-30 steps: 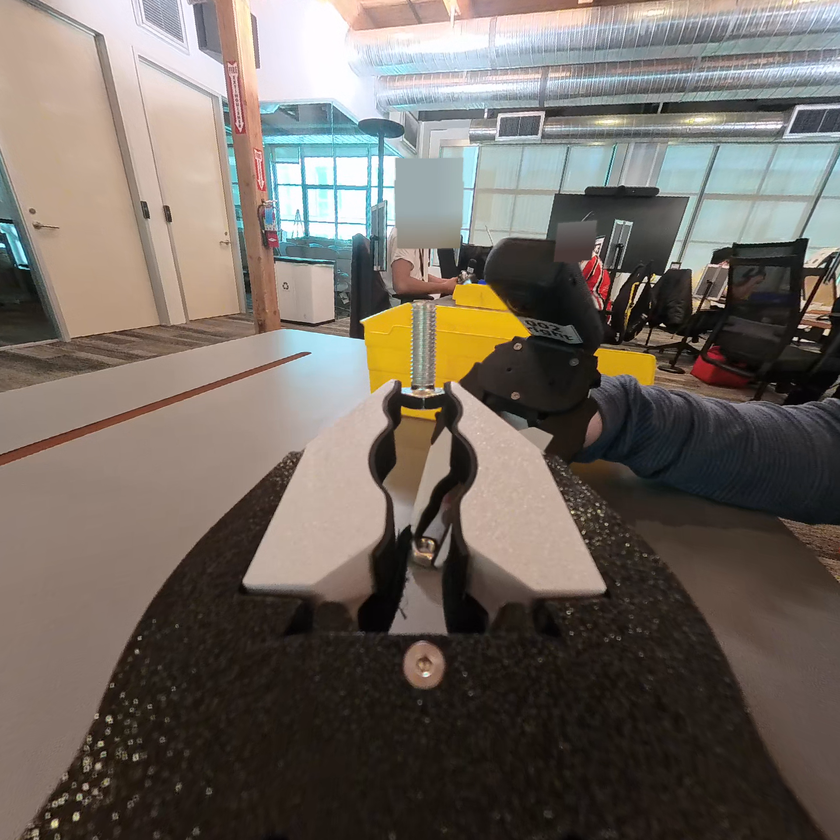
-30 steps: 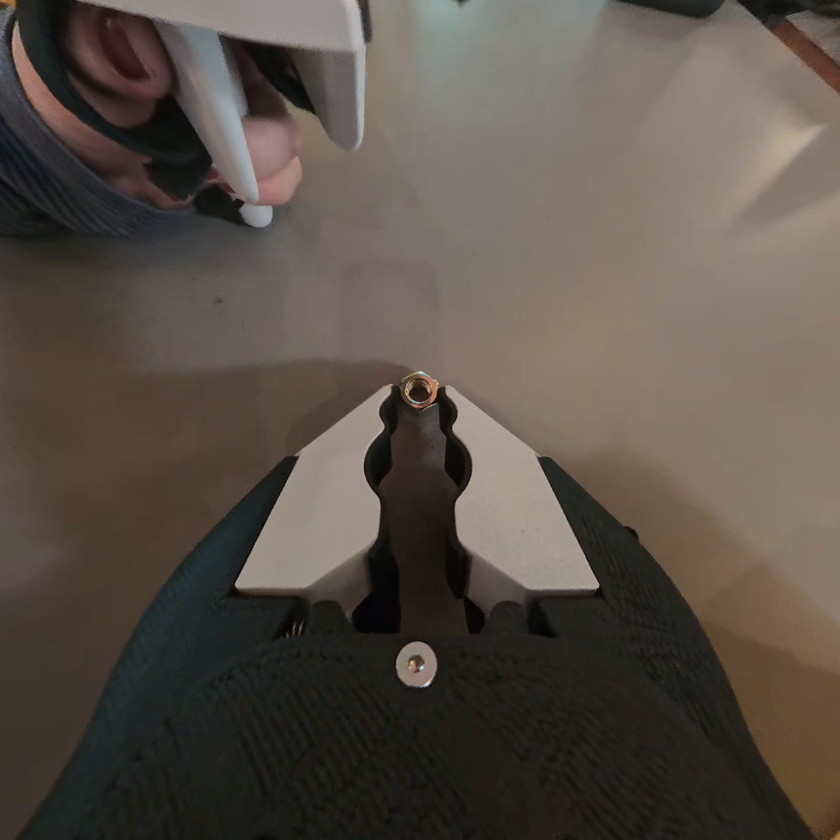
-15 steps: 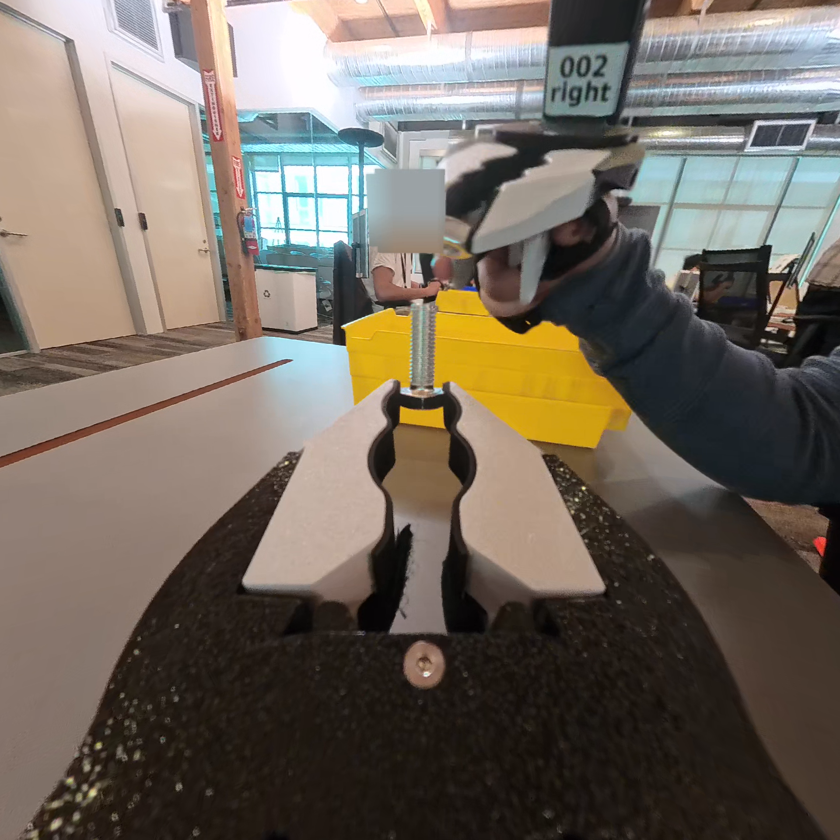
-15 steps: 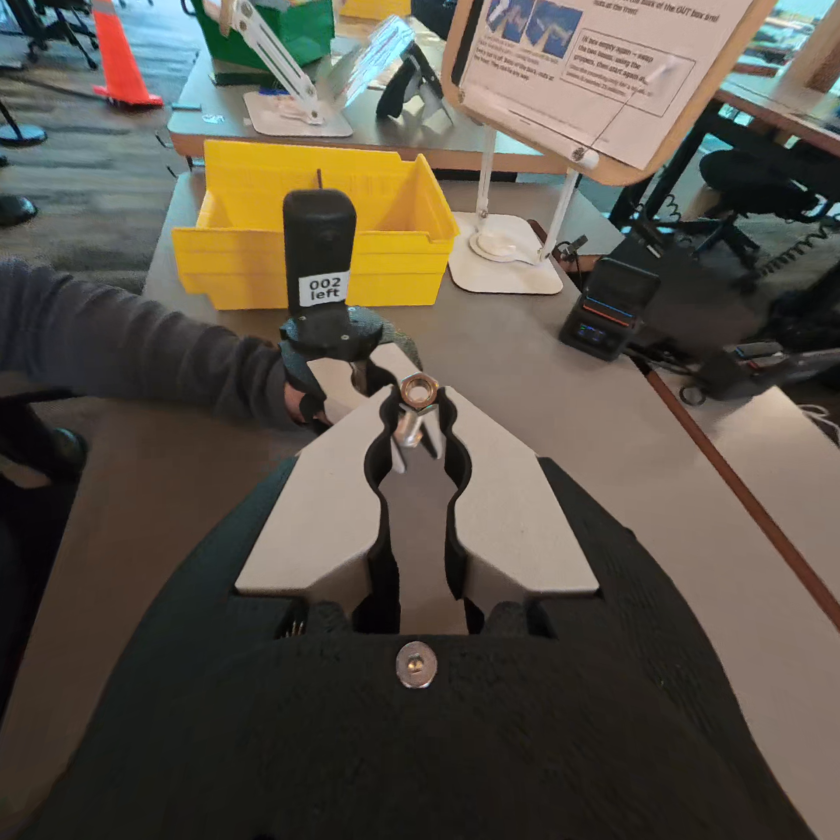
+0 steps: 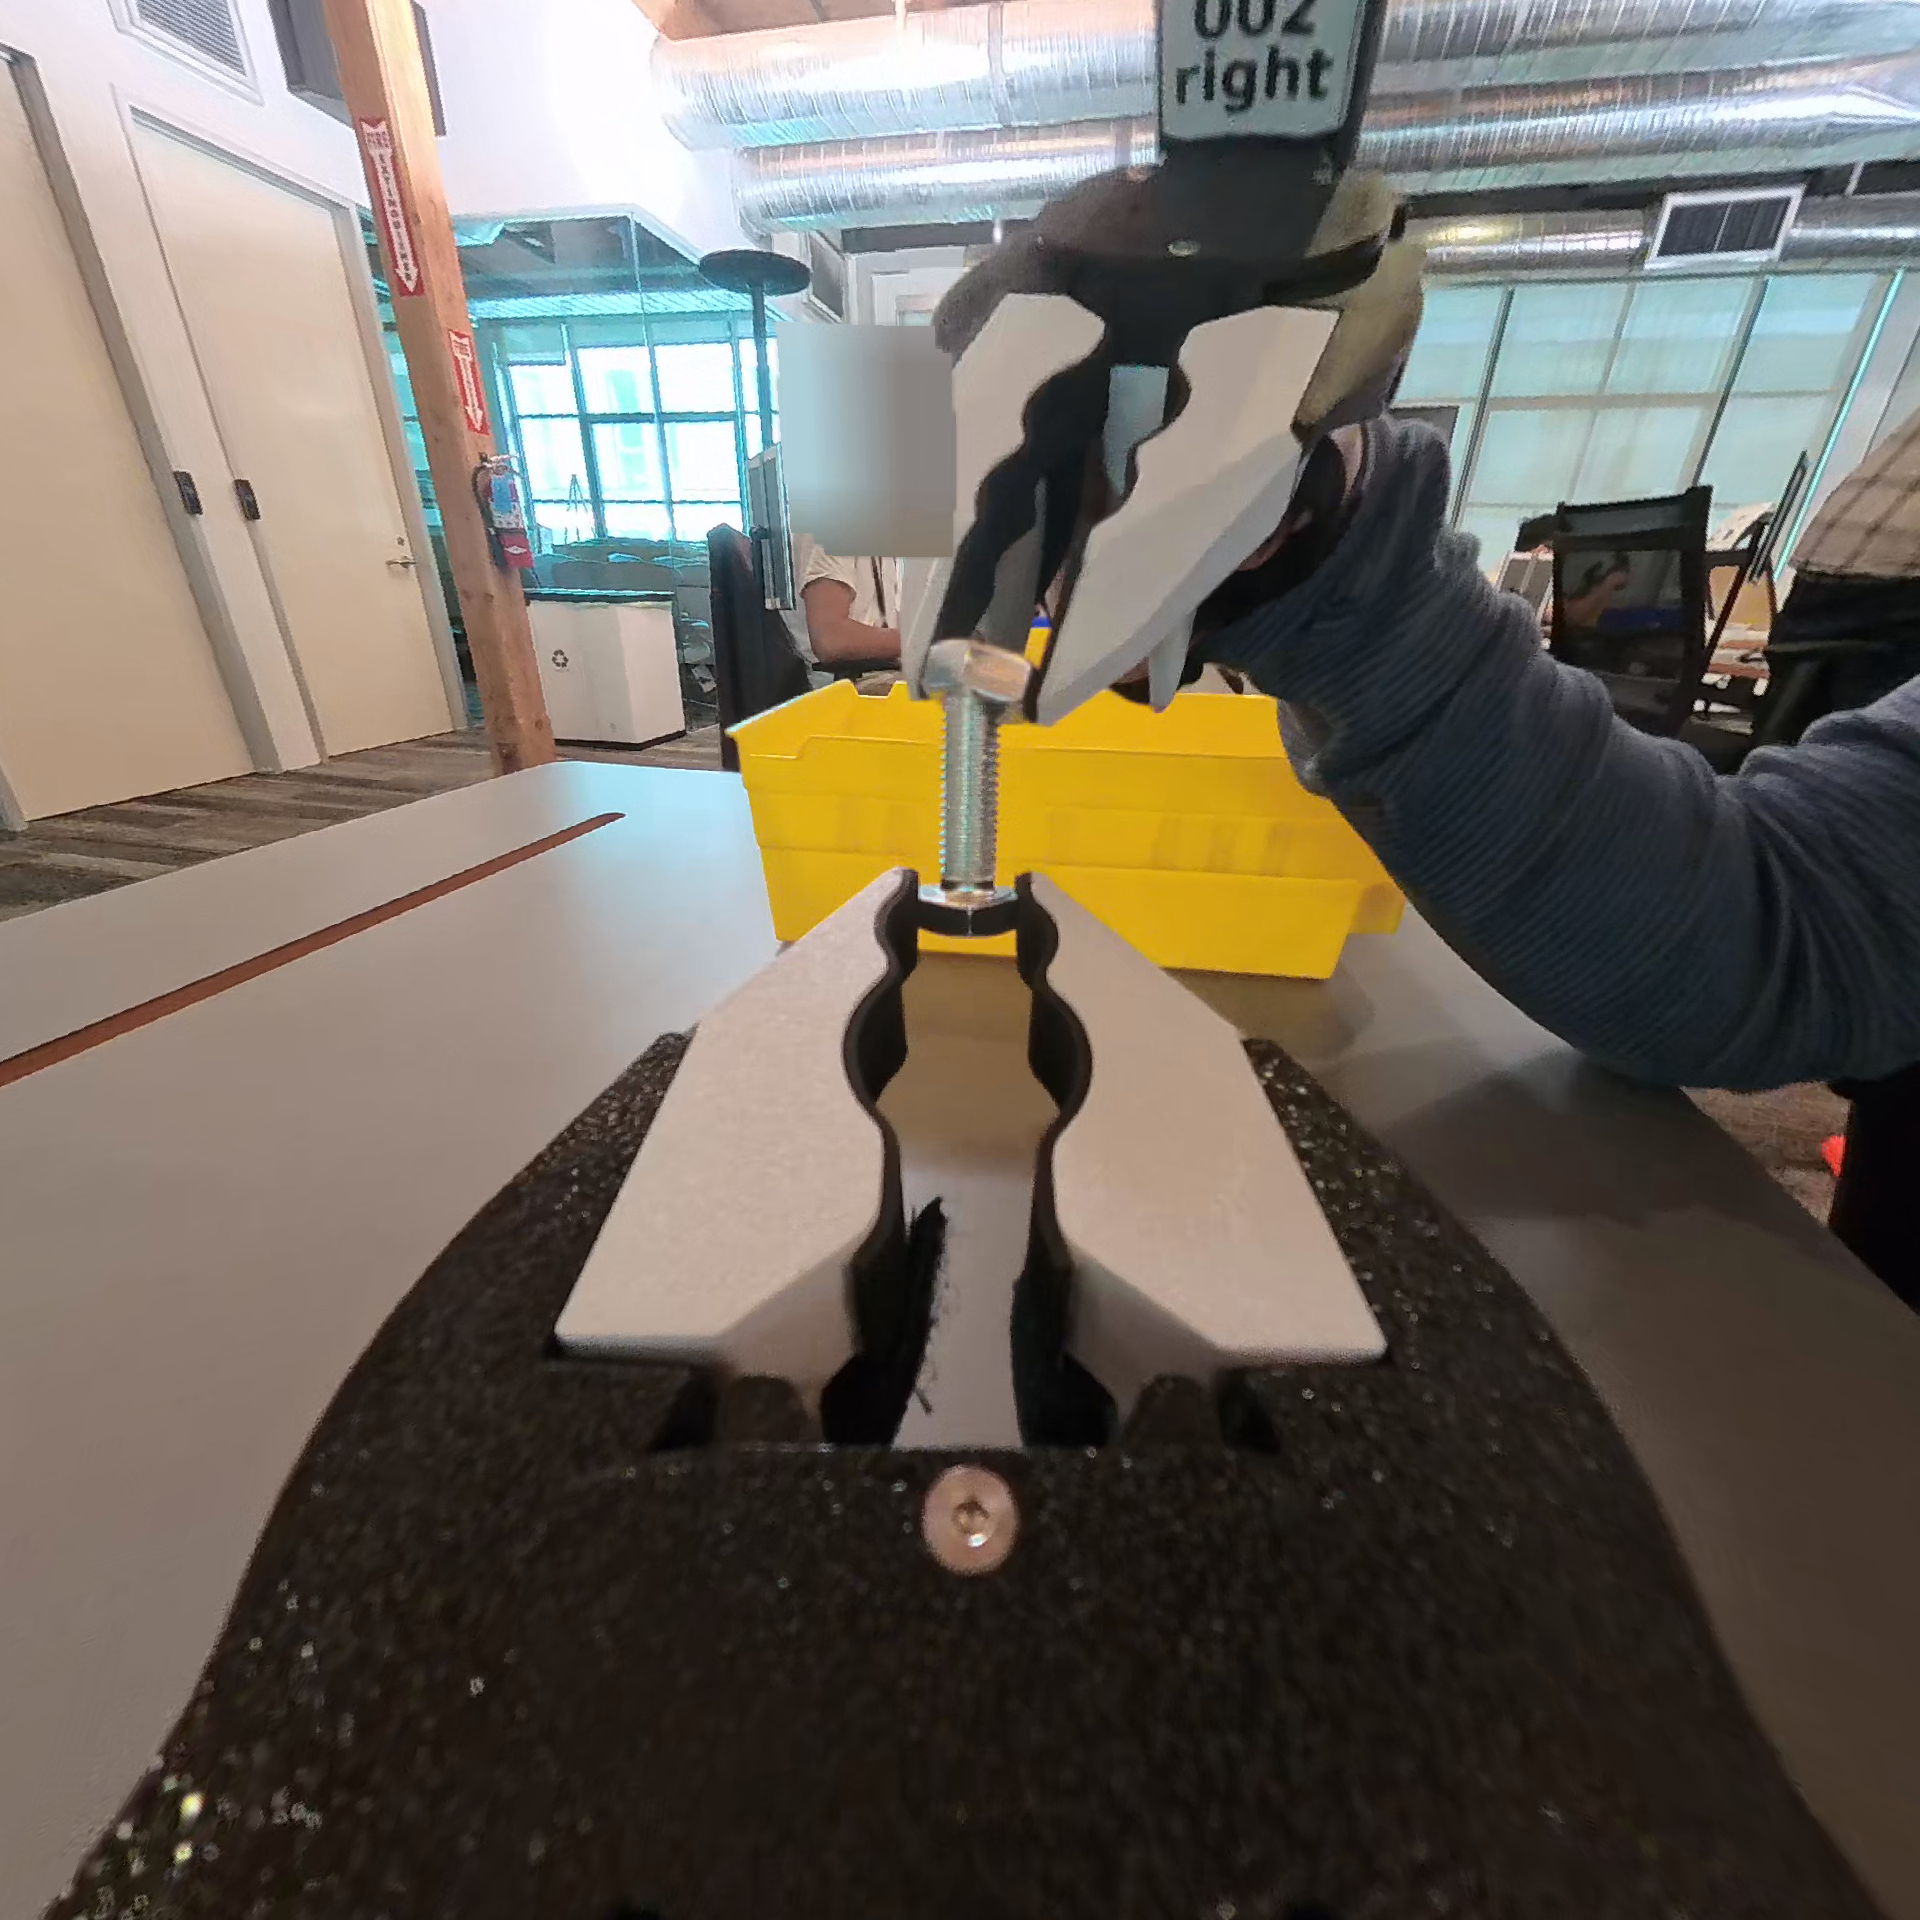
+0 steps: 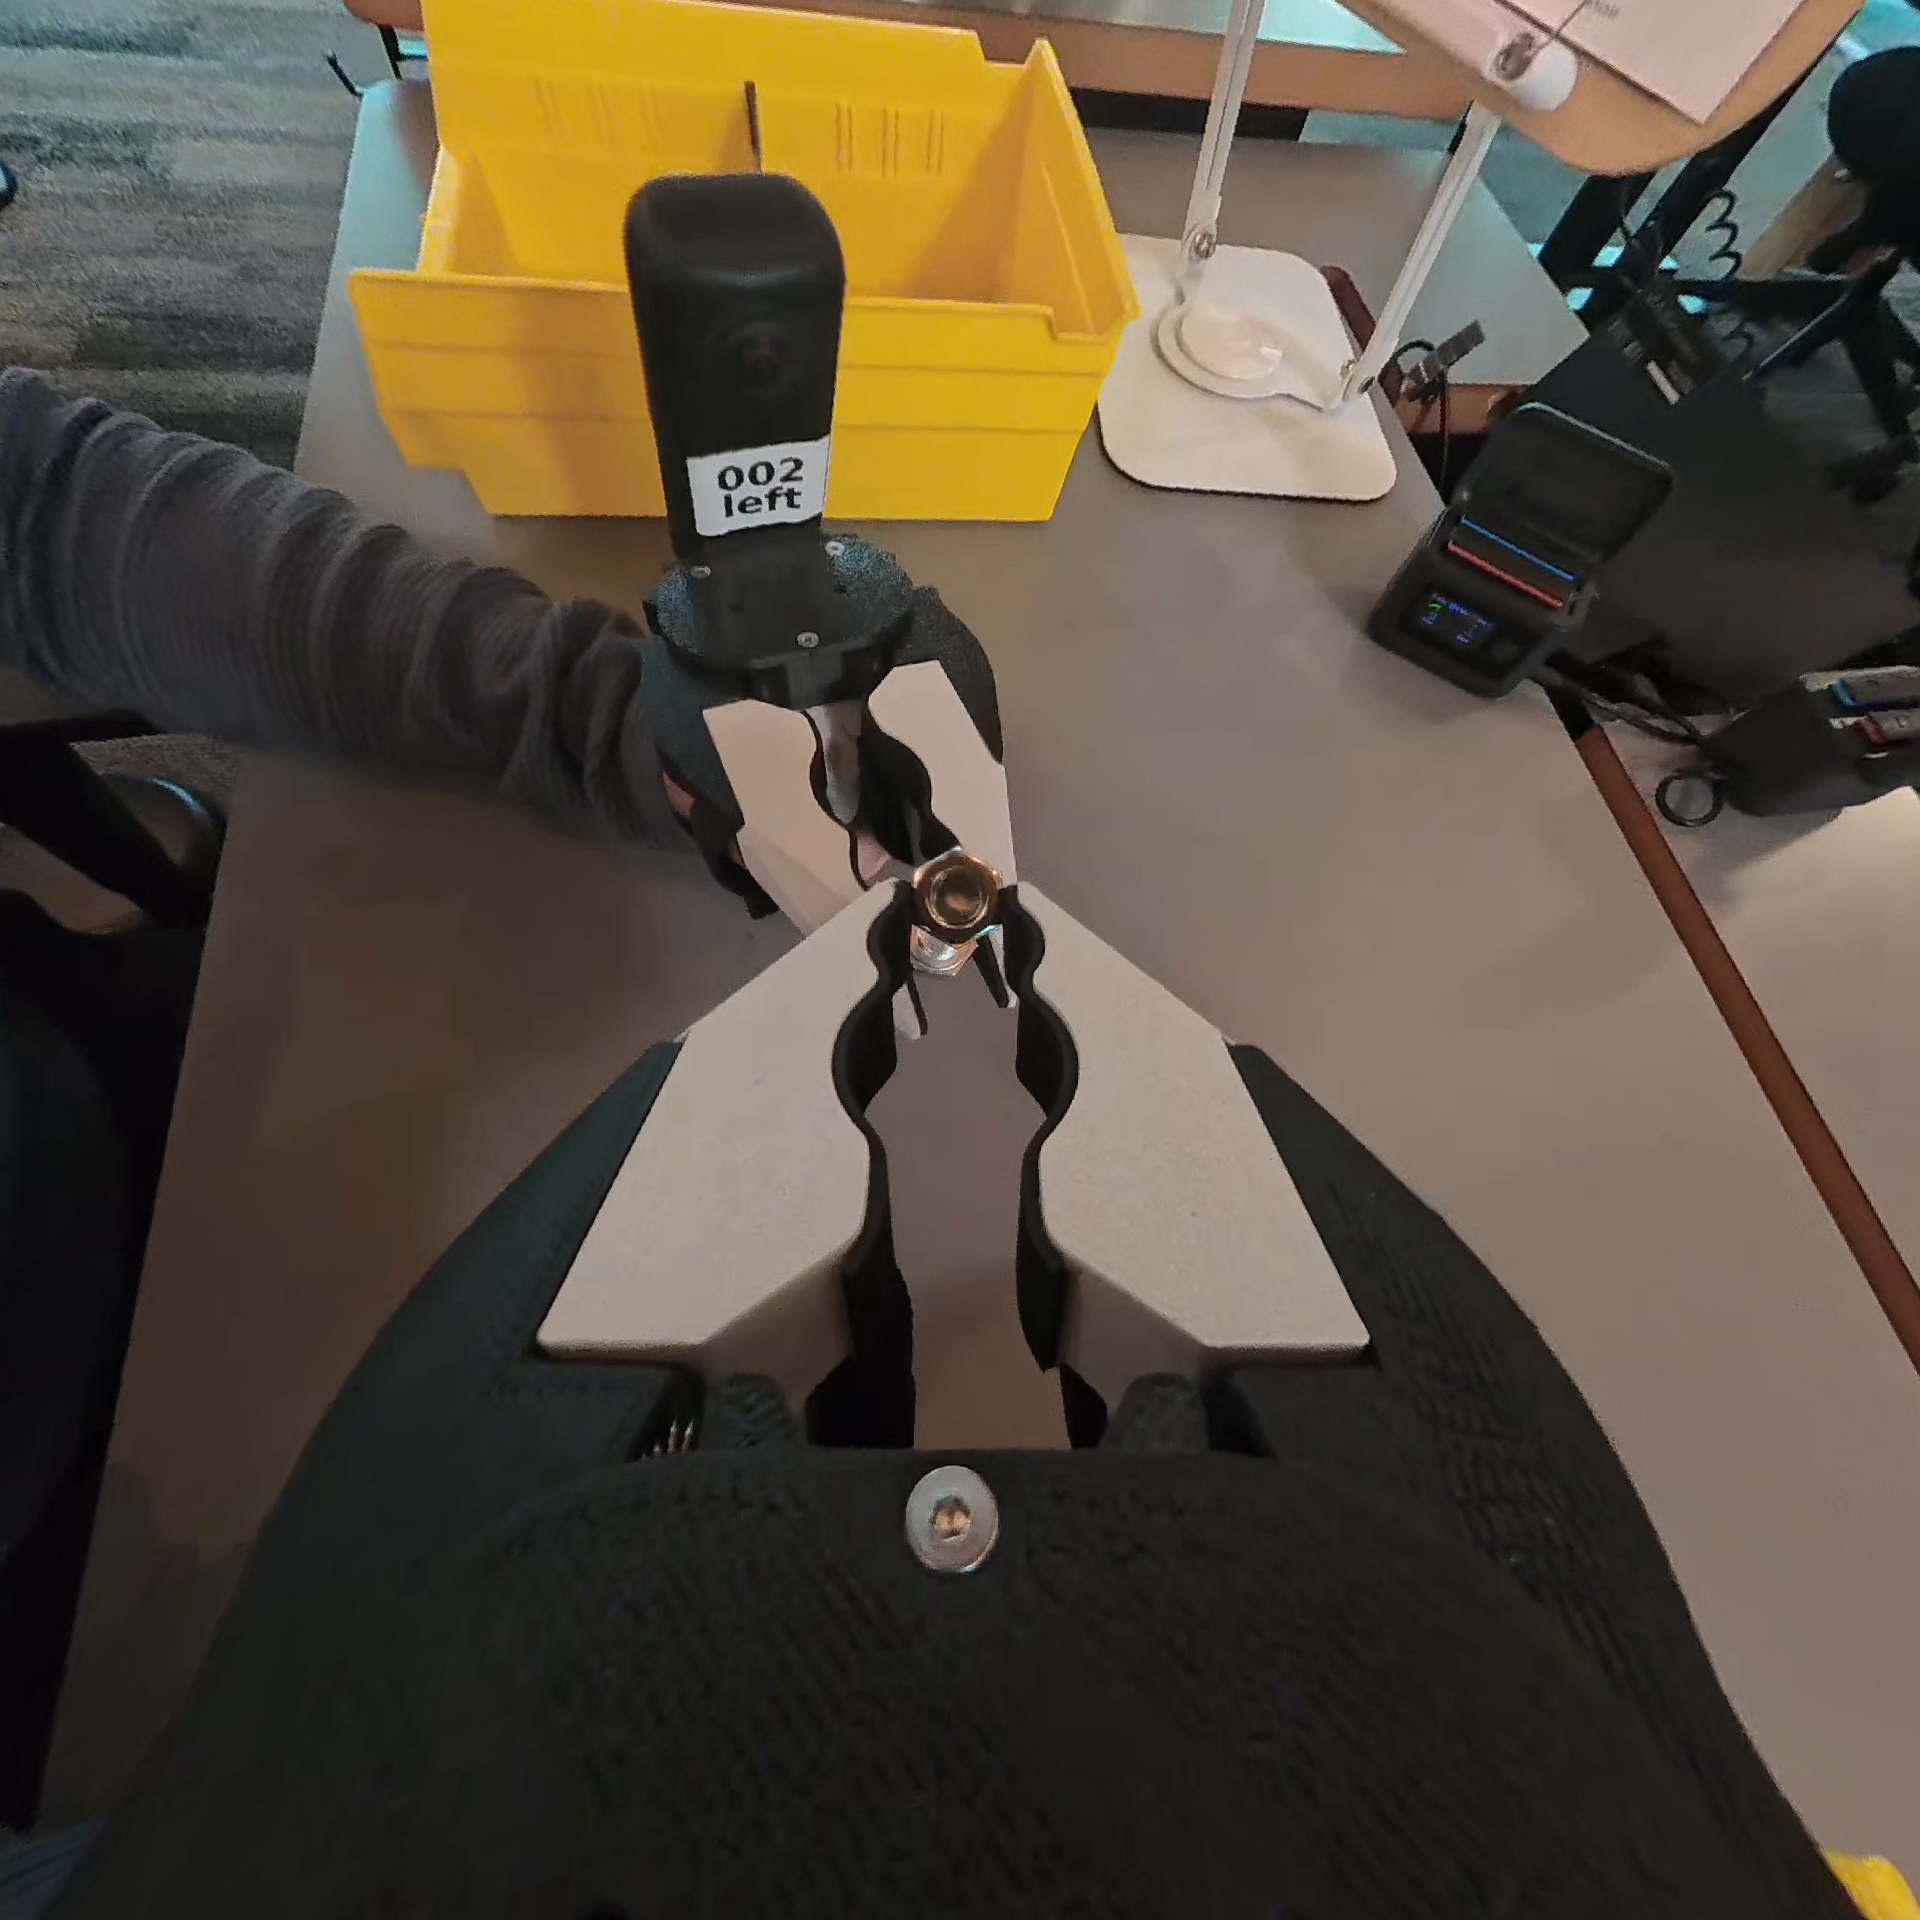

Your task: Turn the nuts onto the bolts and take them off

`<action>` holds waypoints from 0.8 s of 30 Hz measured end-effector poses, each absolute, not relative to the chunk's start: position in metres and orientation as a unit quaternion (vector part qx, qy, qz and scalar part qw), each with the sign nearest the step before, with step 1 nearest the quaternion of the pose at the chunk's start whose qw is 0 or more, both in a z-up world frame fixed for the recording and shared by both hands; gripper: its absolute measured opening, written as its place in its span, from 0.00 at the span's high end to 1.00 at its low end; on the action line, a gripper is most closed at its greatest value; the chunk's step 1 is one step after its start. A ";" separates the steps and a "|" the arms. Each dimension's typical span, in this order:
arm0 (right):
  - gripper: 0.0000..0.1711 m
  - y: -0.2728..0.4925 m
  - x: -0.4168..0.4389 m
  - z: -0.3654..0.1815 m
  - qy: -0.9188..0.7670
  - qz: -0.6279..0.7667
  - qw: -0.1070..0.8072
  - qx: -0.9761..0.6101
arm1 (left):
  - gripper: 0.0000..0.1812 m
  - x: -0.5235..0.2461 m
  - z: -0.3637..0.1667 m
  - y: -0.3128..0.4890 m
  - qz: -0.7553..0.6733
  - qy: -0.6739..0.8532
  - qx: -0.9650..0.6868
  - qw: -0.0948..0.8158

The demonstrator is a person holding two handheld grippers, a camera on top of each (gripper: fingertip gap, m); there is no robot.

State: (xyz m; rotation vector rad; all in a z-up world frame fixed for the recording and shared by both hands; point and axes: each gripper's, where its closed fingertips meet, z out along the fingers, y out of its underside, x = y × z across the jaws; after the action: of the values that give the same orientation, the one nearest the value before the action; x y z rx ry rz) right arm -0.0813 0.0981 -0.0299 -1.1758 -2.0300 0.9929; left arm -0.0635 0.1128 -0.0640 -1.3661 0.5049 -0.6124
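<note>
Left gripper (image 5: 968,902): clamped on the hex head of an upright threaded steel bolt (image 5: 968,795), bracing it against turning. Right gripper (image 6: 952,902): directly above, pinching a small brass-toned hex nut (image 6: 952,894) at the bolt's tip, seemingly to start threading.

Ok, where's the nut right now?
The nut is pinched at the tip of the right tool, sitting on top of the upright bolt that the left tool holds by its head, in front of the yellow bin.
</note>
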 end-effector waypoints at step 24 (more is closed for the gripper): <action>0.91 0.096 -0.061 -0.042 -0.761 0.361 0.226 -0.490 | 0.91 -0.047 -0.076 0.111 -0.251 0.283 -0.628 0.680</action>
State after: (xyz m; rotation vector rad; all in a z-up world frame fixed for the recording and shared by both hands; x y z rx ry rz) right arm -0.0613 0.0961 -0.0415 -1.3504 -2.0980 0.9956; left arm -0.0468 0.1115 -0.0758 -1.4112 0.6353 -0.5639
